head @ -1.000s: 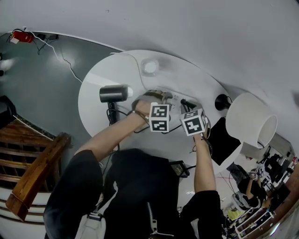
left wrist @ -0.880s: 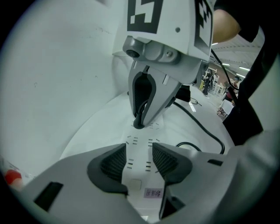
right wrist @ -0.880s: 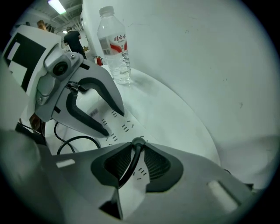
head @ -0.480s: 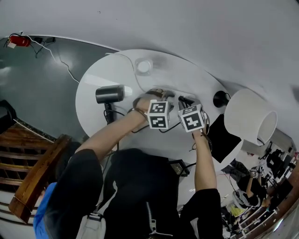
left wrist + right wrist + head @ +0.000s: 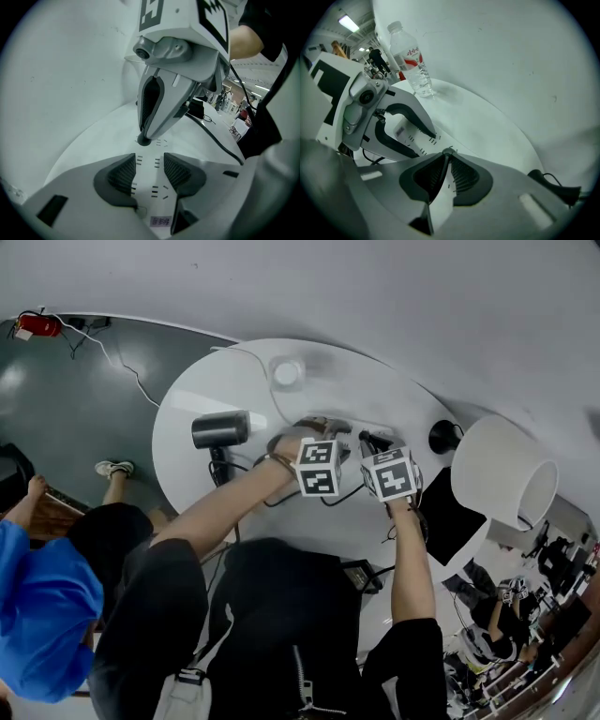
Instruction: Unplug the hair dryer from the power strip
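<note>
Nearest you, your left gripper (image 5: 150, 161) is hanging released. Its jaws have just been opening, and nothing is sitting between them but the slotted white face of the power strip (image 5: 151, 185) underneath. Just ahead, your right gripper (image 5: 448, 152) is pointing steeply down with its jaws clenched tip to tip, pressing on the strip and apparently gripping nothing. A black plug (image 5: 372, 441) is sitting on the strip beside that gripper, probably still seated, with its cable (image 5: 220, 140) trailing off toward you. I am judging it to be the dryer's. The hair dryer (image 5: 222, 429) itself is lying well apart to the left on the round table (image 5: 187, 474), and a water bottle (image 5: 411, 58) is standing beyond.

The risks:
- **Strip lifting:** if the right tips slide, the strip may come up with the plug.
- **Bad grip:** closing on the cable rather than the plug body would strain it.
- **Crowding:** the two grippers are working close enough to knock together.
</note>
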A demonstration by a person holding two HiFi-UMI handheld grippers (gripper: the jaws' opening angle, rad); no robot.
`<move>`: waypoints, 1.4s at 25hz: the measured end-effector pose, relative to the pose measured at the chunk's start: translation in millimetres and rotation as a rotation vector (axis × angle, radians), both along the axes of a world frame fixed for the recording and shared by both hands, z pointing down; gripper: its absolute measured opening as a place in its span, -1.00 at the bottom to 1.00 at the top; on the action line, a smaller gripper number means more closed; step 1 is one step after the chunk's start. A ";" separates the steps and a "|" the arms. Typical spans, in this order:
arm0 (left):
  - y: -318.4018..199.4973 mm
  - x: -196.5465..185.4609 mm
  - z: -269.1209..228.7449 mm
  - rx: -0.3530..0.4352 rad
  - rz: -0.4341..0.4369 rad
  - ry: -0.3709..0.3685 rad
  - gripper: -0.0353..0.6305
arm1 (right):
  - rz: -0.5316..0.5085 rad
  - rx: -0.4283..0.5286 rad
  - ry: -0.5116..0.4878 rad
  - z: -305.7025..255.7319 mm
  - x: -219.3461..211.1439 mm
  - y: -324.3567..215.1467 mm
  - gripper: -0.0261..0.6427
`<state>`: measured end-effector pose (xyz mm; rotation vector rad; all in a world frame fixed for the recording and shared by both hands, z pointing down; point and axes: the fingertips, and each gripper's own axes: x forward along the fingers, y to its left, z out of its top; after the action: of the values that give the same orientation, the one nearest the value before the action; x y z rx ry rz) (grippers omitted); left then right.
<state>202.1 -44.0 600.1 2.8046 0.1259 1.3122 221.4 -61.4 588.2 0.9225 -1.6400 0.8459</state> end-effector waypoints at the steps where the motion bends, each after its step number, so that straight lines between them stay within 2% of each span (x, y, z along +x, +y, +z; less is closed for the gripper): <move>1: 0.0 0.0 0.2 0.003 -0.001 0.000 -0.34 | -0.023 0.010 0.024 -0.8 -1.5 0.7 -0.75; 5: 1.0 0.3 1.5 0.011 0.006 0.000 -0.34 | -0.112 0.031 0.094 0.6 -4.4 1.5 -0.75; 9: 0.5 1.5 0.5 0.017 -0.004 0.006 -0.35 | 0.007 0.006 -0.011 -0.4 0.1 -4.5 -0.75; 11: -0.5 2.4 -0.1 0.015 -0.011 0.009 -0.35 | 0.045 -0.004 -0.025 -2.0 1.8 -4.8 -0.75; 16: 0.4 2.8 -1.1 0.027 0.004 0.008 -0.35 | -0.066 0.028 0.081 -5.3 -2.0 1.6 -0.77; 17: 2.5 3.2 -0.8 0.023 0.011 0.010 -0.35 | -0.054 0.020 0.070 -5.3 -1.3 2.7 -0.77; 20: 3.0 3.5 -1.2 0.025 0.009 0.020 -0.35 | 0.070 -0.024 -0.037 -4.3 2.8 0.6 -0.77; 22: 1.8 2.8 -1.2 0.024 0.001 0.017 -0.35 | 0.101 -0.031 -0.047 -5.8 3.8 -1.6 -0.77; 25: 3.5 3.0 -3.1 0.015 0.013 0.017 -0.35 | 0.004 -0.005 0.050 -10.5 0.7 0.6 -0.78; 27: 3.8 3.3 -2.7 0.021 0.014 0.018 -0.35 | 0.015 -0.007 0.019 -8.4 3.1 1.1 -0.78; 30: -2.9 3.9 -1.0 0.047 -0.012 0.018 -0.35 | 0.091 -0.022 -0.020 -8.6 7.7 -3.8 -0.78; 33: 2.8 4.4 -3.3 0.021 0.009 0.018 -0.35 | 0.011 0.002 0.074 -13.3 1.4 1.0 -0.79; 35: 6.8 5.1 -2.2 0.027 0.031 0.023 -0.35 | -0.004 0.001 0.063 -11.5 2.6 3.5 -0.79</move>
<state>207.2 -37.3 597.9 2.8527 0.1546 1.2976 224.0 -57.8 576.7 0.9371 -1.5874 0.8053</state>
